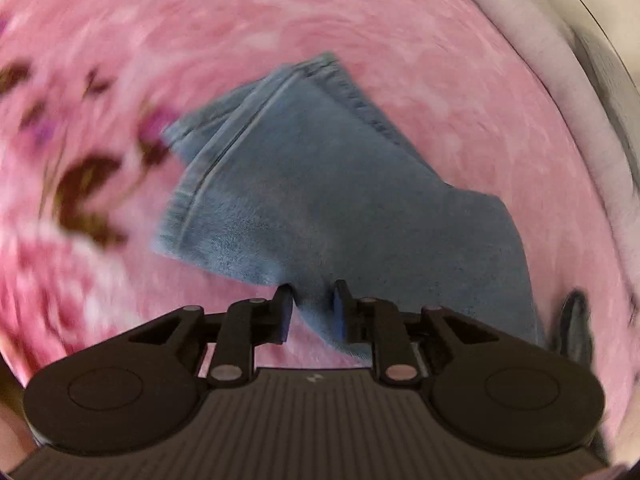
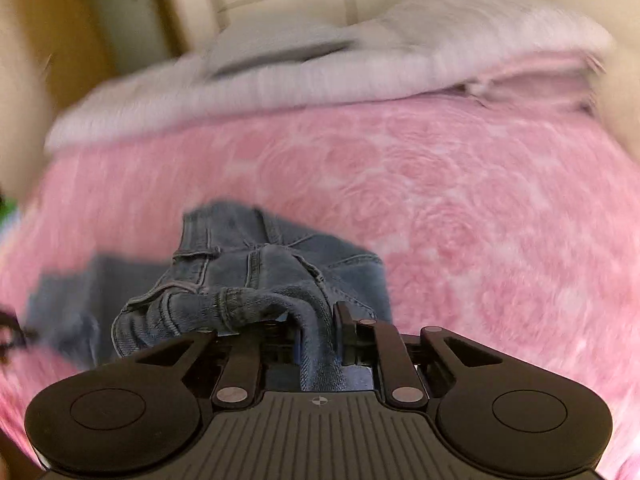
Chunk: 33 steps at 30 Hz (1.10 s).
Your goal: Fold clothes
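A pair of blue jeans lies on a pink bedspread (image 1: 440,92). In the left wrist view the leg end of the jeans (image 1: 304,184) hangs folded, hem at the far end. My left gripper (image 1: 312,300) is shut on a fold of this denim. In the right wrist view the waistband end of the jeans (image 2: 248,276) is bunched, with belt loops and seams showing. My right gripper (image 2: 316,328) is shut on a twisted roll of the waistband. Both views are motion-blurred.
The pink bedspread (image 2: 460,200) has a rose pattern, with dark floral print (image 1: 84,188) at the left. A white pillow or folded blanket (image 2: 360,60) lies along the far edge of the bed. Cream walls or furniture (image 2: 120,12) stand behind it.
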Tool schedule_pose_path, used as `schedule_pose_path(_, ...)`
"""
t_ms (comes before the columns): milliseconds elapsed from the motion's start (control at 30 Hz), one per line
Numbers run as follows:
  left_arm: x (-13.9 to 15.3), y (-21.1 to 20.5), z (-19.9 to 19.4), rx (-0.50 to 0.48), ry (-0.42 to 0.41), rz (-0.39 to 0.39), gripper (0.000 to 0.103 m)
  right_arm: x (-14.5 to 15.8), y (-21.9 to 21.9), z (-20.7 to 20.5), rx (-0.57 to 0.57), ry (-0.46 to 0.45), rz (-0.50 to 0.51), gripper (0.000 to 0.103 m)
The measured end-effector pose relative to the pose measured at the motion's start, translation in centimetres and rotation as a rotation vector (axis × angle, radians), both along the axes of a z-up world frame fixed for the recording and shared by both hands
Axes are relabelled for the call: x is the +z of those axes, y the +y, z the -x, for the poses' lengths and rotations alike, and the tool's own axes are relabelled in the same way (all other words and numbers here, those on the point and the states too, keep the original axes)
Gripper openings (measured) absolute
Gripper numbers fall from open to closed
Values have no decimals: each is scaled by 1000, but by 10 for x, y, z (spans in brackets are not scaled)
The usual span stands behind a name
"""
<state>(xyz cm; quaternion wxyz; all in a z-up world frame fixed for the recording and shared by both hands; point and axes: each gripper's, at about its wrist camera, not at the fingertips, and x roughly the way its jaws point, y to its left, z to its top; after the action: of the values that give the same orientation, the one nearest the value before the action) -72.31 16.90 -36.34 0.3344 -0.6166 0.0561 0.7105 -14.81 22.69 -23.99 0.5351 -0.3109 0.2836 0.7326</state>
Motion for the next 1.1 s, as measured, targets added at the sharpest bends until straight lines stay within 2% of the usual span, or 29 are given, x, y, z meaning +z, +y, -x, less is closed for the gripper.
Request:
schedule_pose_path(133,13,-10,-10,37,-23,-43,20,-5,-8,33,131,-175,-74,20)
schedule_pose_path(200,15,-18,-12,62,-62,-53,23,-7,-10,39,163,-216,-108,21)
schedule_pose_path(233,15,-23,-13,77,-79,-58,23,-7,-12,40,174,-212,-123,21)
schedule_pose_path(300,15,-27,-12,110,-65,-54,22,-8,-14,35,190,-173,-145,13)
schedule_pose_path(333,16,-29,-12,125,-50,-50,22,-5,-9,30,185,-128,-144,8)
schedule_pose_path(400,22,-30,-13,132,-19,-51,22,9,4,8,109,18,-132,6)
schedule_pose_path(433,26,-27,-16,119,-8,-59,22,17,15,-19,-4,141,-120,5)
schedule_pose_path(467,31,-22,-20,99,3,-69,22,21,23,-60,-199,308,-100,5)
schedule_pose_path(533,42,-10,-32,45,32,-96,22,7,16,-147,-690,626,-27,5)
schedule_pose_path(600,49,-2,-44,5,38,-115,22,-34,-15,-207,-1119,784,148,5)
schedule_pose_path(633,51,1,-51,-10,33,-122,22,-51,-29,-230,-1268,812,237,5)
schedule_pose_path(700,55,6,-63,-38,21,-135,22,-75,-49,-252,-1312,693,377,6)
schedule_pose_path(733,55,6,-67,-37,8,-137,22,-79,-58,-255,-1297,623,390,8)
schedule_pose_path(800,53,4,-75,-37,-18,-134,22,-79,-67,-254,-1229,512,395,11)
schedule_pose_path(867,52,2,-83,-39,-38,-126,23,-74,-68,-247,-1169,399,378,25)
schedule_pose_path(967,47,-2,-91,-21,-67,-106,24,-64,-63,-227,-1055,228,327,31)
schedule_pose_path(1033,43,-7,-95,5,-98,-103,25,-61,-48,-212,-918,177,304,34)
schedule_pose_path(1067,41,-10,-97,18,-113,-102,26,-61,-41,-204,-848,191,310,35)
schedule_pose_path(1100,37,-12,-98,31,-129,-96,26,-63,-36,-201,-809,244,323,36)
